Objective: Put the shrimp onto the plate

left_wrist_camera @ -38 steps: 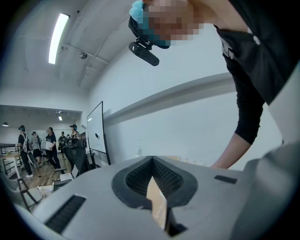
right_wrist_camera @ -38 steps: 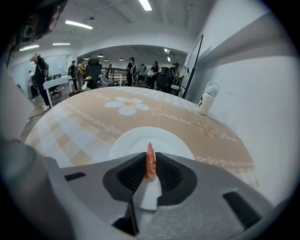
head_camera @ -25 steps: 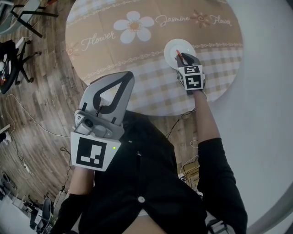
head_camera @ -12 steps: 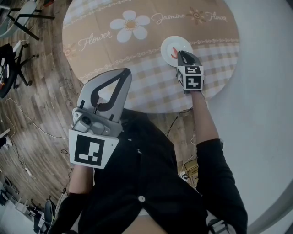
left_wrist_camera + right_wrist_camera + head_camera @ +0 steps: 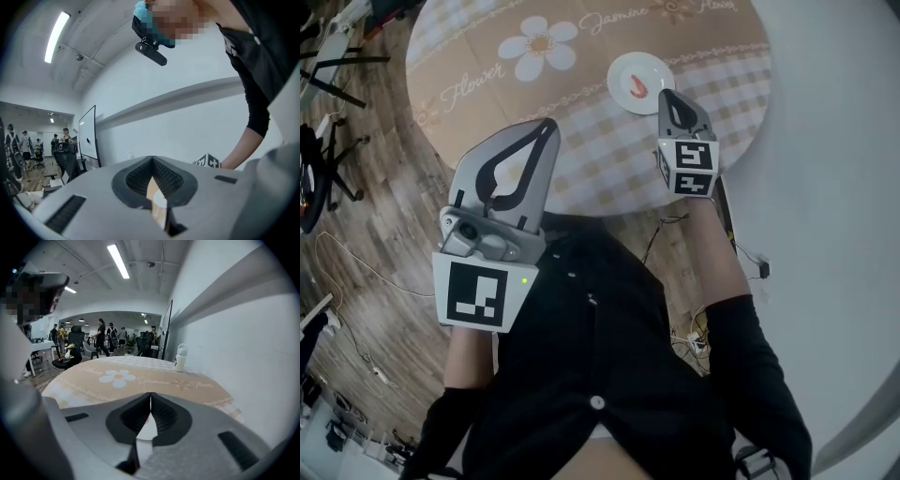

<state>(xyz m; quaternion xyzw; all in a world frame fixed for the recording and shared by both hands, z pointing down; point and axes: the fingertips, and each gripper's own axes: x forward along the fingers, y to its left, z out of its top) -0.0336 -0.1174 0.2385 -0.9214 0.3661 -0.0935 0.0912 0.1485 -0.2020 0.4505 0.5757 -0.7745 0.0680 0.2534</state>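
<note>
A small white plate (image 5: 639,82) sits on the round table (image 5: 487,56) near its right edge. The red shrimp (image 5: 637,88) lies on the plate. My right gripper (image 5: 667,95) hovers just short of the plate's near rim, jaws shut and empty, off the shrimp. In the right gripper view its tips (image 5: 150,394) meet, and a sliver of the plate (image 5: 146,432) shows through the gap behind them. My left gripper (image 5: 550,126) is held over the table's near edge, shut with nothing in it; its tips (image 5: 152,158) touch.
The tablecloth is tan with a white flower print (image 5: 534,47) and a checked border. A white bottle (image 5: 180,357) stands at the table's far side. Chair legs and cables (image 5: 337,234) lie on the wooden floor at left. People stand far off in the room.
My right gripper has drawn back from the plate toward the body, and the shrimp that was at its tips now lies on the plate. The left gripper has barely moved.
</note>
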